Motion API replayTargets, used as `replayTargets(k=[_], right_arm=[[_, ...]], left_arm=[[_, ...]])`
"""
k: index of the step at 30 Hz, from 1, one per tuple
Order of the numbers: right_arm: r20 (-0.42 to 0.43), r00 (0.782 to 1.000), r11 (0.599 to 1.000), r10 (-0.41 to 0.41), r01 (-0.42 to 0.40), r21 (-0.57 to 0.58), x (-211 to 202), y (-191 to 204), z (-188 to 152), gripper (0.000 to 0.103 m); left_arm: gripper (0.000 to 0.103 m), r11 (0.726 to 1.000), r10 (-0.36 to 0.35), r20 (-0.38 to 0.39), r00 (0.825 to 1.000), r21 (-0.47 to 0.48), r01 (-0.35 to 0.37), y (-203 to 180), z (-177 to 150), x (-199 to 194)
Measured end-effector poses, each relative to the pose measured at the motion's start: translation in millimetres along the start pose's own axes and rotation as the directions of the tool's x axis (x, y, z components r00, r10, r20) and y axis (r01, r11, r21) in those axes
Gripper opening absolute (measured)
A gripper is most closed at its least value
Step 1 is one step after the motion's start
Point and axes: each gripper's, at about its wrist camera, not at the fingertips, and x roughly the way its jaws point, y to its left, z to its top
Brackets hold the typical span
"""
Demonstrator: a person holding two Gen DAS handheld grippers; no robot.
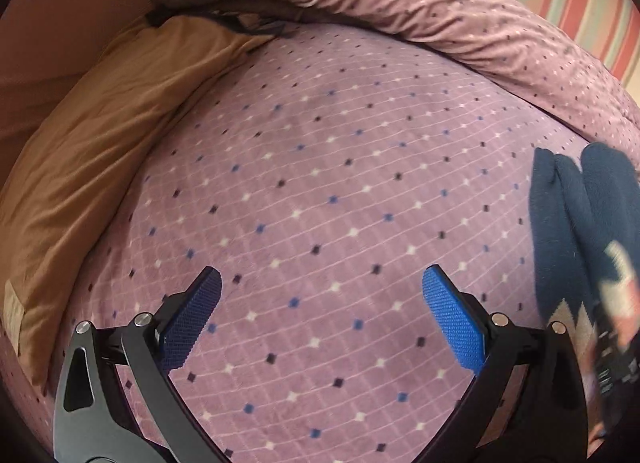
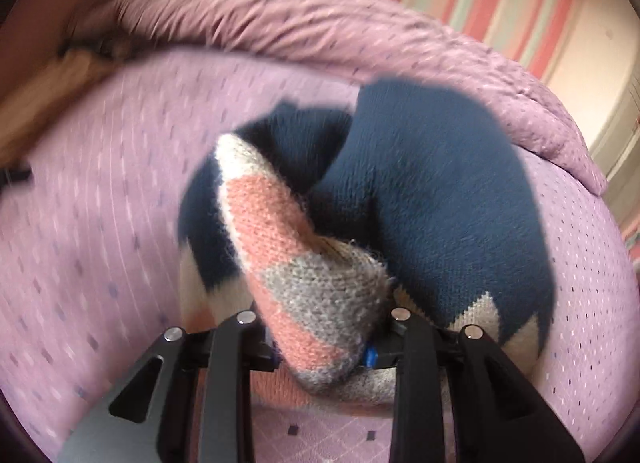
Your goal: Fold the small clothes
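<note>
One knitted garment in hand, nothing folded yet

One small knitted garment, navy with bands of pink, grey and cream, is all the clothing either view shows. It hangs bunched from the right gripper, whose jaws are clamped on a thick wad of its banded edge, the blue pads almost buried in the wool. The navy body droops forward over the bed, which wears a lilac cover dotted with small diamonds. In the left wrist view the same garment shows at the right edge, blurred.

The left gripper stands wide apart over bare cover, holding nothing and touching nothing.

As I judge it, the folding is at its very start: the piece is lifted and crumpled, not spread flat, and no crease or fold is visible. Left to do are laying it out on the bed, smoothing it, and making the folds. No finished pile shows anywhere.

No basket, box or drawer appears in either view. Beyond the clear patch lie a rumpled duvet in matching lilac and a tan pillow.
</note>
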Motion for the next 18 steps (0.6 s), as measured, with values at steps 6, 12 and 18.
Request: replayTargets(k=[6,12,18], right_arm=[[0.013,1.000,0.992,-0.024,0.025,-0.123,0.9,10.3,-7.3,0.040],[-0.008,0.994,0.990,0.110,-0.111,-0.092,-18.6,-9.1,8.3,0.067],[-0.080,0.955,0.958,0.287,-0.286,0.022,-38.0,-63.3,23.8,0.076]], left_arm=[[0.100,1.000,0.000,-0.012,1.000,-0.030,0.000,14.2,-8.5,-0.2],[0.100,0.996,-0.077,-0.020,0.997,-0.036,0.076,-1.9,-5.6,-10.8],[0.100,0.981,-0.182,-0.039,0.982,0.065,0.184,-69.5,6.8,-31.6]])
